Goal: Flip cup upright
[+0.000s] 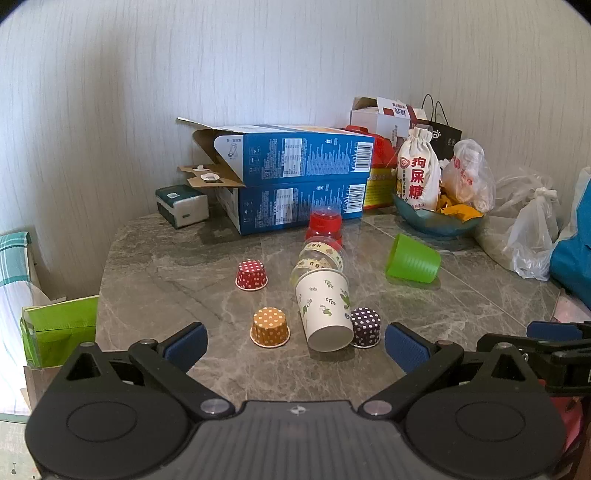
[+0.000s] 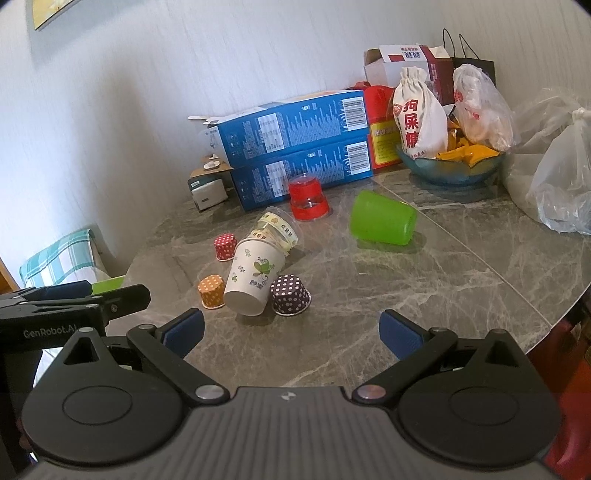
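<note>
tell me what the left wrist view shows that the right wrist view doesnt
Only the left wrist view shows the green box beside the table's left edge. Only the right wrist view shows a picture corner on the wall. Both share the tipped paper cup, the tipped green cup, the blue boxes and the bowl. Both grippers, left gripper and right gripper, are open and hold nothing.

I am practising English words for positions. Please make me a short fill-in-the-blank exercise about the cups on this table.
1. The green cup lies on its ____.
2. The small cup touching the white paper cup has a ____ wrapper with white dots.
3. Both the left gripper and the right gripper are ____ and hold nothing.

Missing words: side; purple; open
</note>
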{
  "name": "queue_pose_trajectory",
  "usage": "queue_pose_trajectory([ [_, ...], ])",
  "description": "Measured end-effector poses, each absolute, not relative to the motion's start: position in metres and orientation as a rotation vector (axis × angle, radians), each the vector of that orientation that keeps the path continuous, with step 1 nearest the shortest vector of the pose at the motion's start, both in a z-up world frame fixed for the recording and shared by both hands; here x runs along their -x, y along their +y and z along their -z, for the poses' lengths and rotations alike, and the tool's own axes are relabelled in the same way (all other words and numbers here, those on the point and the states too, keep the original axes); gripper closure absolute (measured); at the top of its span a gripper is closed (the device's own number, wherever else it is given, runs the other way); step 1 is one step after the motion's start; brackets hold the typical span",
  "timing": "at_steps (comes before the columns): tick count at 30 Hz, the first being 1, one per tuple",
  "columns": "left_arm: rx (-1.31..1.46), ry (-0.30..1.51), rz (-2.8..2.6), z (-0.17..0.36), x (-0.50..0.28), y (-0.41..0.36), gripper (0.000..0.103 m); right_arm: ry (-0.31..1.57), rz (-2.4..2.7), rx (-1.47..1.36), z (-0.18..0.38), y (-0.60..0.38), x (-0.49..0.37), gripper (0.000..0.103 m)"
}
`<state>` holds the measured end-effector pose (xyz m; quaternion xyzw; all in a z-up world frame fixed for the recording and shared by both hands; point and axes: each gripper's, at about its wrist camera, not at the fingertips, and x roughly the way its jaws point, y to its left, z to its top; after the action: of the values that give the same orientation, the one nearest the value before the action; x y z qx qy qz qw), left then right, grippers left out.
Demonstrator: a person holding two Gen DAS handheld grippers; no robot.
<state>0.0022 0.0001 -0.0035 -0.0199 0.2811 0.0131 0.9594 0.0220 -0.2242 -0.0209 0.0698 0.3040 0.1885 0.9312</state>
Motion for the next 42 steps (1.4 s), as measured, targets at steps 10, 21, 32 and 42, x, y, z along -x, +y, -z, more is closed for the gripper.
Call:
queue_pose_trajectory([
  [10, 0.042, 0.572, -0.028, 0.0045, -0.0023, 0.0, 0.0, 0.622, -0.39, -0.143, 0.0218, -0.2237, -0.0221, 0.001],
  [21, 0.046, 0.577, -0.027, 0.0058, -0.0026, 0.001, 0.0, 0.627, -0.383, -0.144, 0.0236, -0.2248, -0.0223, 0.001],
  [32, 0.051, 0.584, -0.034, 0.0112, -0.002, 0.0016, 0.0, 0.631, -0.386, -0.144, 0.0244, -0.2241, -0.0224, 0.001],
  [42, 0.056, 0.589, -0.038, 0.0132, -0.0021, 0.0041, 0.0, 0.636, -0.385, -0.145, 0.0251, -0.2237, -0.023, 0.001],
])
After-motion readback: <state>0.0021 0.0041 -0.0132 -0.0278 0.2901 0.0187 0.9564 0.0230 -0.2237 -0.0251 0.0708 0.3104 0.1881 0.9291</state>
